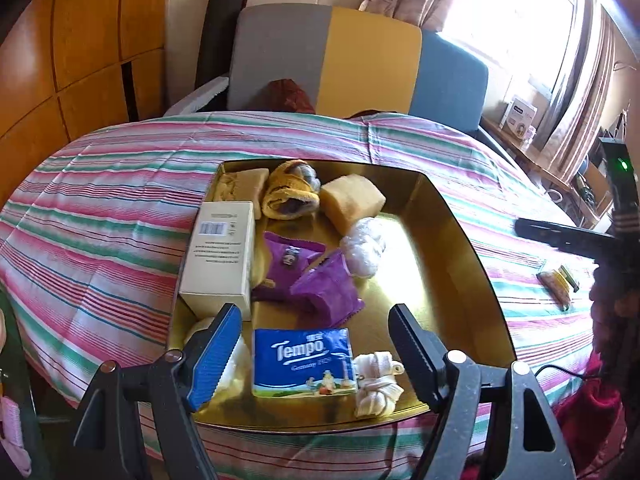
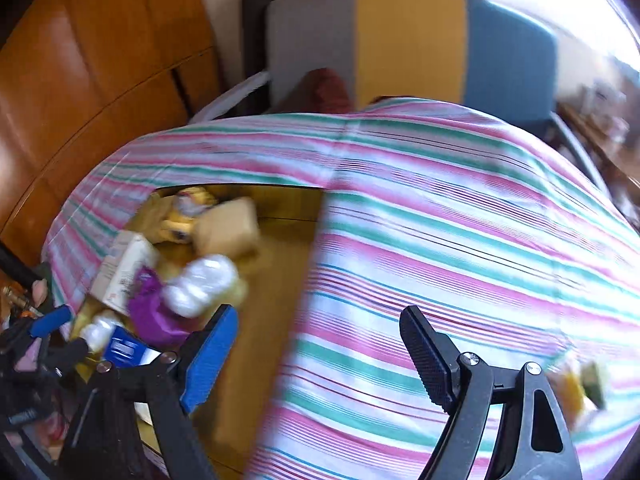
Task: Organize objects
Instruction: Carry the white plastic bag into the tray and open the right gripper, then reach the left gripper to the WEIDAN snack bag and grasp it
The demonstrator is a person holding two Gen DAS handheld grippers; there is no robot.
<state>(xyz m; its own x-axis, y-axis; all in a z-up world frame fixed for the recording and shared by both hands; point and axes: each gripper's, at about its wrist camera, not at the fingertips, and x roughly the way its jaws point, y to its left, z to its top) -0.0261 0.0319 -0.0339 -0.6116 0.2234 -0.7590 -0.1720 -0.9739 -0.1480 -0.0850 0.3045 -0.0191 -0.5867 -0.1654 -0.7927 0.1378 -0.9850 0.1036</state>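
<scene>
A gold tray (image 1: 460, 240) sits on the striped tablecloth (image 1: 100, 208). In it lie a white box (image 1: 220, 256), purple cloths (image 1: 316, 280), a yellow sponge (image 1: 352, 200), a yellow plush slipper (image 1: 292, 192), a wad of bubble wrap (image 1: 362, 248), a white knotted cloth (image 1: 378, 384) and a blue Tempo tissue pack (image 1: 304, 360). My left gripper (image 1: 316, 356) hangs open over the tissue pack, its pads off it. My right gripper (image 2: 320, 356) is open and empty above the tray's right edge (image 2: 308, 280). That view is blurred.
A small yellow and green packet (image 1: 558, 284) lies on the cloth right of the tray, also visible as a blurred packet (image 2: 580, 388). A grey, yellow and blue chair back (image 1: 360, 60) stands behind the table. A wooden cabinet (image 1: 60, 60) is at the left.
</scene>
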